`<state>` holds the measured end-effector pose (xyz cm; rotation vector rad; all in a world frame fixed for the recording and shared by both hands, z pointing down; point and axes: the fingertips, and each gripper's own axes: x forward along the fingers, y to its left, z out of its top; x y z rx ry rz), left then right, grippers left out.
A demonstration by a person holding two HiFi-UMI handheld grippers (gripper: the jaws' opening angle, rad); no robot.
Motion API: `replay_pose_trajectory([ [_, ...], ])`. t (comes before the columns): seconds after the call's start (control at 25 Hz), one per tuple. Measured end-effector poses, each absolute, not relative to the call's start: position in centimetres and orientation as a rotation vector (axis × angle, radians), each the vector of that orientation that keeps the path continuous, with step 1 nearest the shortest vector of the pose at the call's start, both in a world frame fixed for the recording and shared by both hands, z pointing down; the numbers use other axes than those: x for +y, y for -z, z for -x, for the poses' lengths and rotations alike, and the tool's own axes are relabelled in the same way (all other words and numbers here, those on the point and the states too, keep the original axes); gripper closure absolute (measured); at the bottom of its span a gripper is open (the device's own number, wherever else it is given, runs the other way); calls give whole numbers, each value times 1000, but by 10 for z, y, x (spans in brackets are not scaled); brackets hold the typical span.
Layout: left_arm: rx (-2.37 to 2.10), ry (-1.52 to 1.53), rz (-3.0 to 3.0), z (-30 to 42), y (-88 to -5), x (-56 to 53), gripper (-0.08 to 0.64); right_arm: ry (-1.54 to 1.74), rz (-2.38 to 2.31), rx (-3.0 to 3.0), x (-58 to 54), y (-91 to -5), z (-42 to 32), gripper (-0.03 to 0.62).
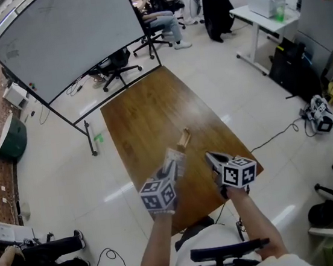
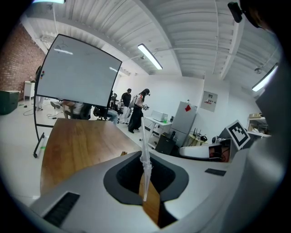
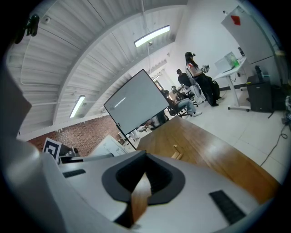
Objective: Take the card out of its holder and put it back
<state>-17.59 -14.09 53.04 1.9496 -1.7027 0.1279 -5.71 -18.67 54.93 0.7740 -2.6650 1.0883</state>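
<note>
A small wooden card holder (image 1: pixel 183 138) lies on the brown table (image 1: pixel 146 114), just beyond both grippers. My left gripper (image 1: pixel 174 157) is shut on a thin pale card (image 1: pixel 173 160) and holds it above the table, short of the holder. In the left gripper view the card (image 2: pixel 144 150) stands edge-on between the closed jaws, and the holder (image 2: pixel 123 154) peeks out just past them. My right gripper (image 1: pixel 211 156) hovers beside the left one, shut and with nothing in it. The right gripper view shows the holder (image 3: pixel 176 152) ahead on the wood.
A large whiteboard on a wheeled stand (image 1: pixel 68 33) stands at the table's far end. Office chairs and seated people (image 1: pixel 161 20) are behind it. A white desk (image 1: pixel 261 16) is at the far right, and cables run over the floor (image 1: pixel 276 136).
</note>
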Motion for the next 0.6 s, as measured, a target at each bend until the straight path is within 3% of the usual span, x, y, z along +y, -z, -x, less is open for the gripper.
replay_pose_trajectory([
  [0.6, -1671, -229, -1971, 206, -537, -209, 546, -1106, -827, -2657, -209, -547, 64, 592],
])
